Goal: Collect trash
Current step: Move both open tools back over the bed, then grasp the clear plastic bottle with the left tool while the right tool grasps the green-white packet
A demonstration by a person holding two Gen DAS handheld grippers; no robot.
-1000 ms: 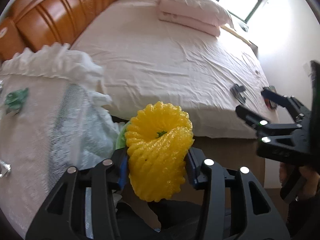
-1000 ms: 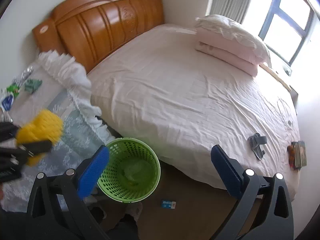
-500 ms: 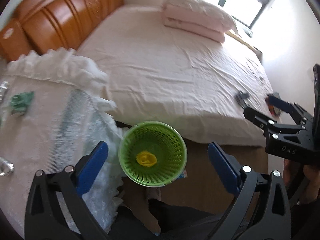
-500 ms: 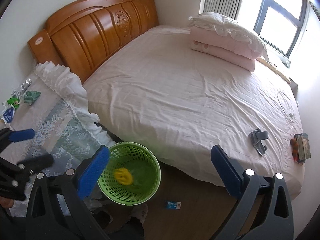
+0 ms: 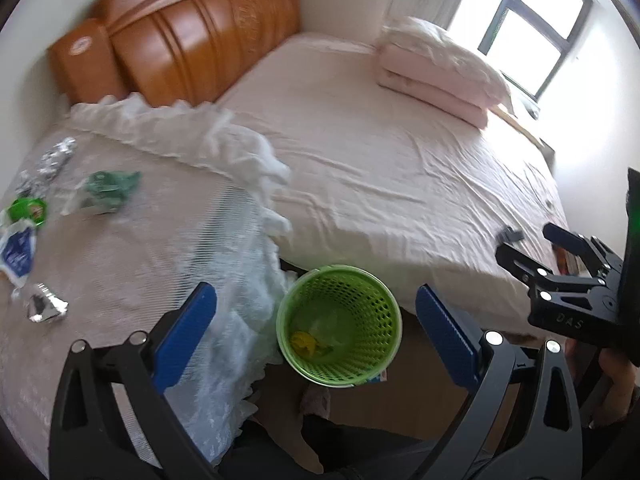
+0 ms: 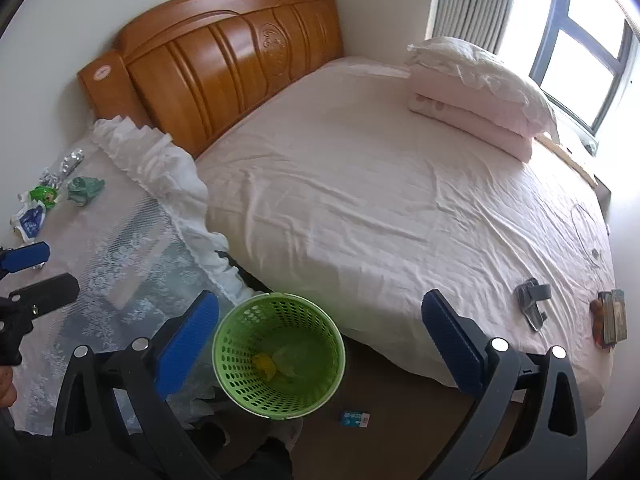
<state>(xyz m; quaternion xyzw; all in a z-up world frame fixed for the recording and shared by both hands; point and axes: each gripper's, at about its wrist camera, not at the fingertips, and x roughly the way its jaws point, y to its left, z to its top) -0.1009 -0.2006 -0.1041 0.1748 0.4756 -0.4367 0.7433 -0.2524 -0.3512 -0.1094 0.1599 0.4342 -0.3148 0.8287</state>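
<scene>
A green mesh basket stands on the floor between the lace-covered side table and the bed. A yellow foam net lies in its bottom. My left gripper is open and empty above the basket; it also shows at the left edge of the right wrist view. My right gripper is open and empty above the basket, and shows at the right of the left wrist view. Wrappers lie on the table: a green crumpled one, a blue-white one, and foil pieces.
The lace-covered table is at left, the bed with folded pillows at right. A grey clip and a dark box lie near the bed's edge. A small blue card lies on the floor by the basket.
My left gripper opened and let go of the yellow foam net, which fell into the green basket. The left gripper then swung left toward the table. The right gripper stayed open.
</scene>
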